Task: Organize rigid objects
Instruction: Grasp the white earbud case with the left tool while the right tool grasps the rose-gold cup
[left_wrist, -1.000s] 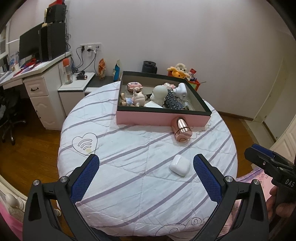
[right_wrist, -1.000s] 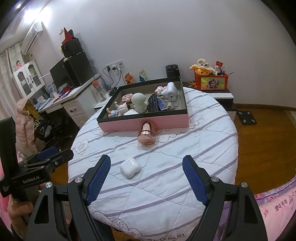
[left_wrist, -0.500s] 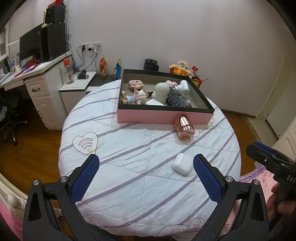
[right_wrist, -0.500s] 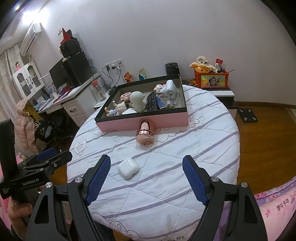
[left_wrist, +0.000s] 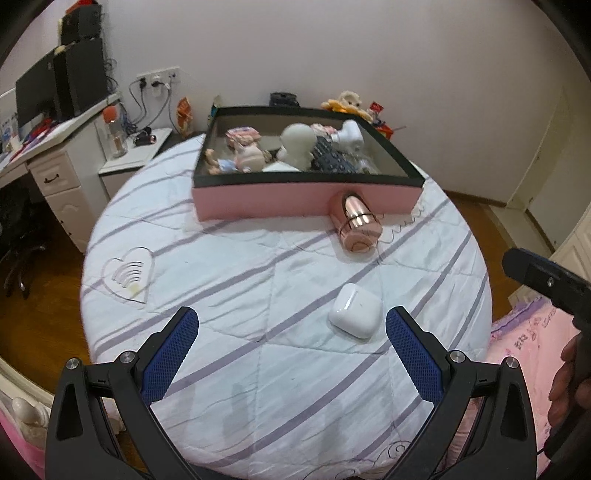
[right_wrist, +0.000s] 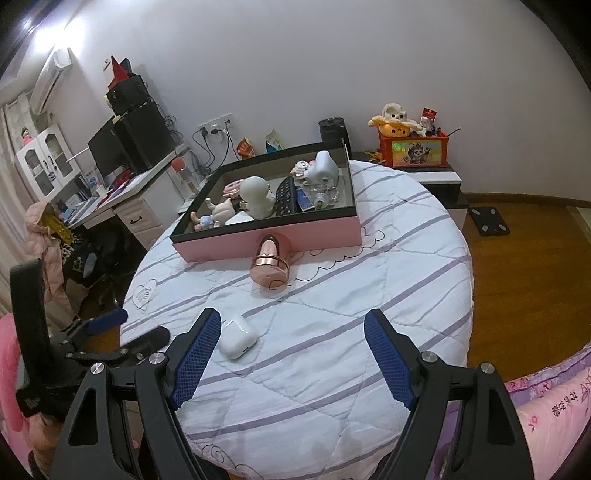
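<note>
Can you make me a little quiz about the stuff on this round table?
1. True or false: the white earbud case is inside the pink box.
2. What lies against the front wall of the pink box? A) a rose-gold cylinder B) a black remote C) a white figurine
3. Fill in: both the left gripper and the right gripper are ____ and hold nothing.

Key:
1. False. It lies on the striped cloth, outside the box.
2. A, the rose-gold cylinder.
3. open
</note>
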